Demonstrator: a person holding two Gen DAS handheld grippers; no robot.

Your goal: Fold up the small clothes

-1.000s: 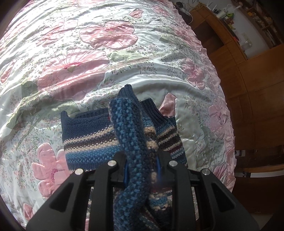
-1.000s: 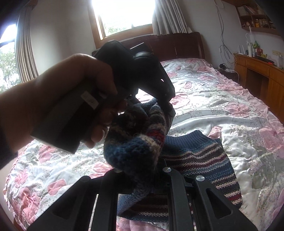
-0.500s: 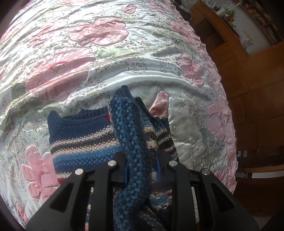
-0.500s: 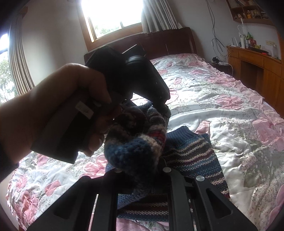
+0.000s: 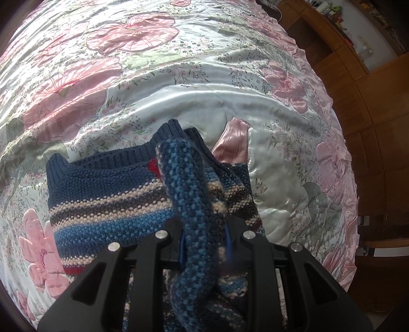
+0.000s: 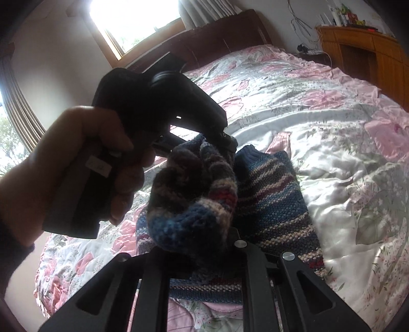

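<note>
Floral satin bedding (image 5: 179, 86), white with pink blossoms, covers a bed that fills most of both views; in the right wrist view a dark wooden headboard (image 6: 230, 33) stands at about 12 o'clock under a bright window (image 6: 133, 18), and a wooden cabinet (image 6: 363, 48) sits at 1 to 2 o'clock.

A small knitted sweater (image 5: 107, 201), navy with cream, brown, blue and red stripes, lies partly on the bedding and is partly lifted. In the left wrist view its ribbed navy edge points toward 12 o'clock, and the flat part spreads out toward 9 o'clock.

The left gripper (image 5: 204, 242) is clamped on a raised fold of the sweater: a thick roll of blue knit stands up between its two fingers and runs down toward 6 o'clock. In the right wrist view a hand (image 6: 84, 163) at 9 o'clock holds the handle of this tool, whose fingers bite the bunched knit near the centre.

The right gripper (image 6: 196, 250) is also closed on the sweater; a rounded bundle of striped knit bulges up between its fingers, while the rest of the garment lies flat on the bedding toward 3 o'clock.
</note>
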